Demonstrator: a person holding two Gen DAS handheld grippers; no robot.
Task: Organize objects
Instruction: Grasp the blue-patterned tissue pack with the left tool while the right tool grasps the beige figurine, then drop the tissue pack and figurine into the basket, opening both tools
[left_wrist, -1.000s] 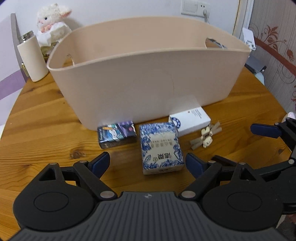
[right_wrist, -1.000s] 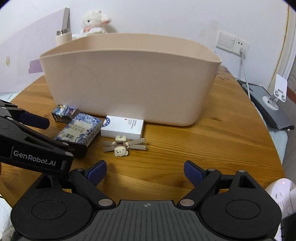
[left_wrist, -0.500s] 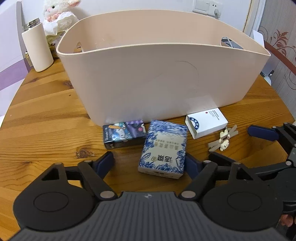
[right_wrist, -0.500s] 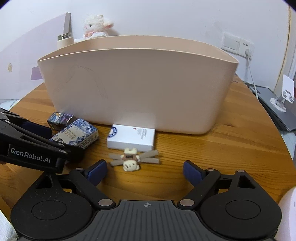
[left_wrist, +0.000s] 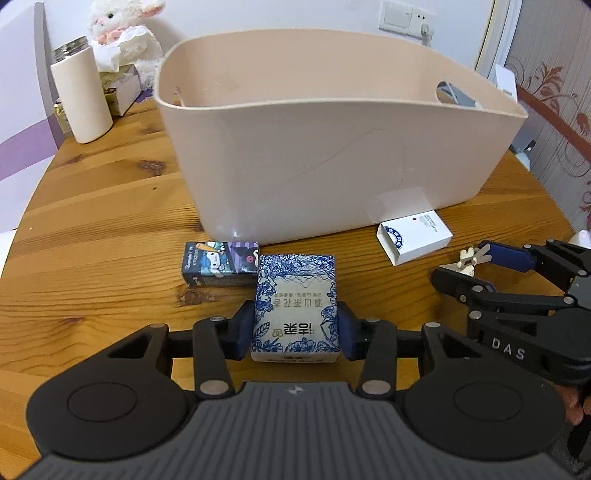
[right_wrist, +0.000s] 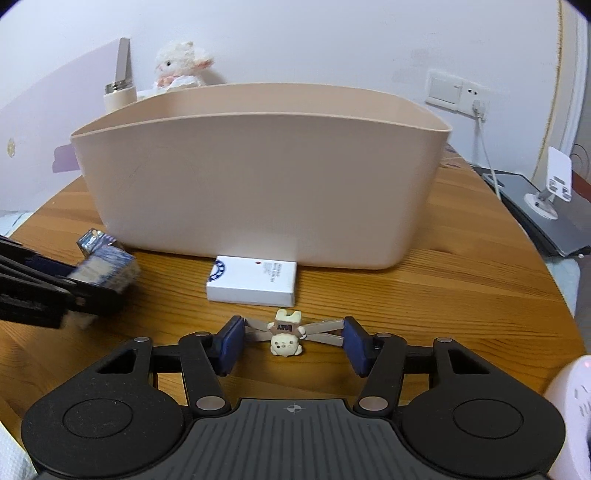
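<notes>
Blue-patterned box (left_wrist: 295, 310) being clamped squarely by left tool (left_wrist: 295, 330); bear clip (right_wrist: 286, 334) being bracketed, evidently gripped, by right tool (right_wrist: 291, 345)

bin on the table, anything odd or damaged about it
The beige bin stands upright and whole. Its front wall carries a faint curved scratch, and a pale rectangular sticker patch sits low, above the white box. Nothing is spilled.
</notes>
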